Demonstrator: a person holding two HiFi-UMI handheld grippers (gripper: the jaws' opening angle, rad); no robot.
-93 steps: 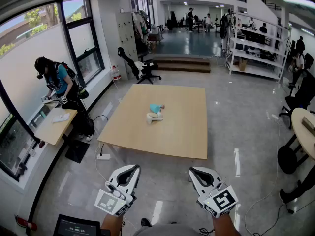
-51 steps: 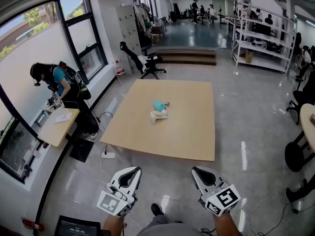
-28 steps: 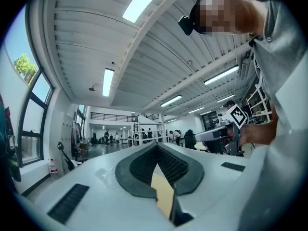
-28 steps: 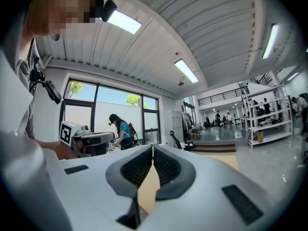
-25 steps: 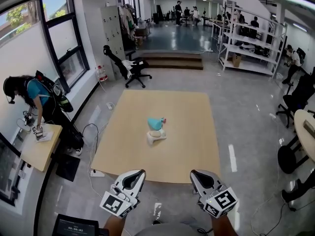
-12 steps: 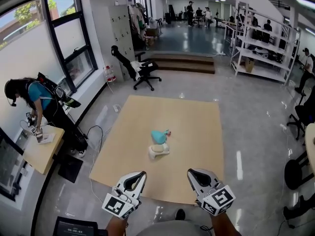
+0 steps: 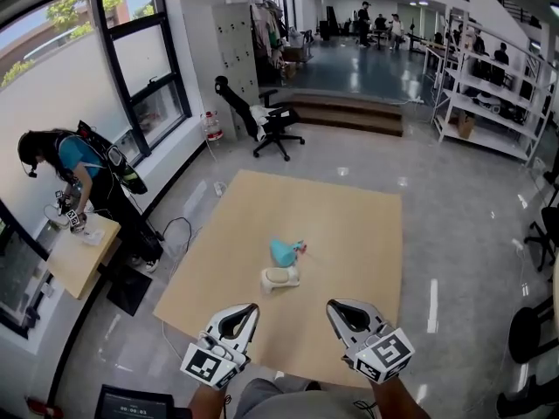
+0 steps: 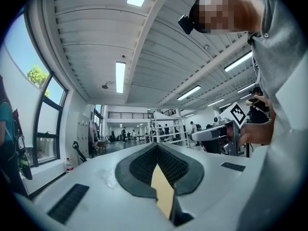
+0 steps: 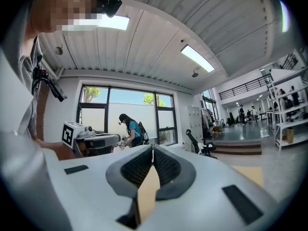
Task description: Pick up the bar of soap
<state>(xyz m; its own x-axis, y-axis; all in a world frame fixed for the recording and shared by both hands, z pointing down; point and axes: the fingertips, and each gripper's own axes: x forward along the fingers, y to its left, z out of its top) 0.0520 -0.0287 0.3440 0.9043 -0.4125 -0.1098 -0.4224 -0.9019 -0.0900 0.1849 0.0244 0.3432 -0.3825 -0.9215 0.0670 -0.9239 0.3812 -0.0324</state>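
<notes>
A low tan table (image 7: 349,234) stands on the grey floor ahead of me. Near its middle lie a cream-coloured lump (image 7: 279,278), which may be the soap bar, and a teal object (image 7: 281,252) just behind it. My left gripper (image 7: 245,311) and right gripper (image 7: 337,309) hover side by side over the table's near edge, short of both objects. Both are shut with nothing between the jaws, as the left gripper view (image 8: 156,146) and right gripper view (image 9: 152,148) show. Each gripper view points level across the room, so neither shows the objects.
A person (image 7: 74,168) works at a small desk (image 7: 74,260) by the windows on the left. A black office chair (image 7: 262,120) stands beyond the table, metal shelving (image 7: 489,85) at the back right. A dark screen (image 7: 131,401) sits at the bottom left.
Both grippers and my view have moved forward toward the table; the table's near edge now lies under the gripper tips. The jaws stayed shut and the objects have not moved.
</notes>
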